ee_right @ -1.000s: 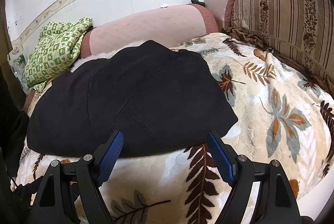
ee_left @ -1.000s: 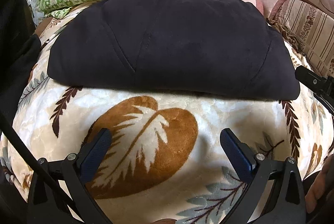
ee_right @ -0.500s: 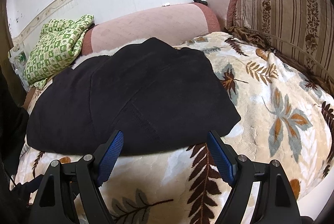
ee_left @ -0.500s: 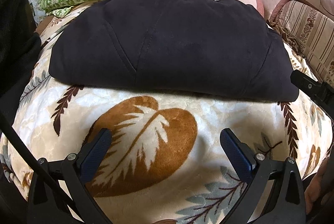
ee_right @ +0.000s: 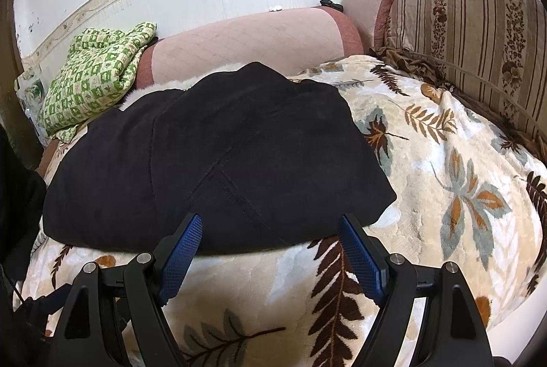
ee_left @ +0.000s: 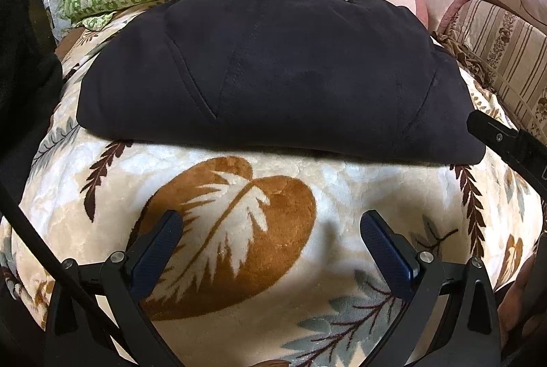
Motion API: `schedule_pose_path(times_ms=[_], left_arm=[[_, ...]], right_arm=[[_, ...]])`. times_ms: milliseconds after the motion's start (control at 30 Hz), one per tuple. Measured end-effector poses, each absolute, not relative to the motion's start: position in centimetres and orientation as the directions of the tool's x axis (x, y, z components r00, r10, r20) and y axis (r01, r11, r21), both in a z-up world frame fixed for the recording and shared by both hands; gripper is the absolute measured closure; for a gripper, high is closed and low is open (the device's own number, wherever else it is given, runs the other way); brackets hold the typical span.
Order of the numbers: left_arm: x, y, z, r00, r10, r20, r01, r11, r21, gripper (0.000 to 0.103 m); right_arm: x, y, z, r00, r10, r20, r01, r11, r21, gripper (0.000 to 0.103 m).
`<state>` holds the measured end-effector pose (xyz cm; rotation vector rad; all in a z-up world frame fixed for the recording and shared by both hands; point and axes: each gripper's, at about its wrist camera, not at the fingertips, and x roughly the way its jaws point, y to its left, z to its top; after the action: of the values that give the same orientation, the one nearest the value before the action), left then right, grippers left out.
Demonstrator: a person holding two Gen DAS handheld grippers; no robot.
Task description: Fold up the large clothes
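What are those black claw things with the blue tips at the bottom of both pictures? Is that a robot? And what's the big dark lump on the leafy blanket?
Not a robot: a person holds a pincher tool in each hand, with a camera looking along its two fingers. One picture comes from the left gripper, the other from the right gripper. Both are open and hold nothing. The lump is a black garment, folded flat on the leaf-patterned blanket. Behind it are a pink bolster and a green checked cloth. The black bar at the right edge of the left picture is probably part of the other tool.
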<state>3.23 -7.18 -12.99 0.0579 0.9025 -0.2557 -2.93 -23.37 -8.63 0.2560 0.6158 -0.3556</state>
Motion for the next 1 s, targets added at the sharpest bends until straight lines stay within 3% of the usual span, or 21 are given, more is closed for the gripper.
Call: schedule_pose_path(times_ms=[1000], left_arm=[[3.4,-6.3,-12.2,0.624,-0.168,-0.763,0.192,0.98,-0.059,0.0]], right_arm=[[-2.4,-22.2,-9.1,0.747,-0.251,-0.616,0.368,0.927,0.068,0.017]])
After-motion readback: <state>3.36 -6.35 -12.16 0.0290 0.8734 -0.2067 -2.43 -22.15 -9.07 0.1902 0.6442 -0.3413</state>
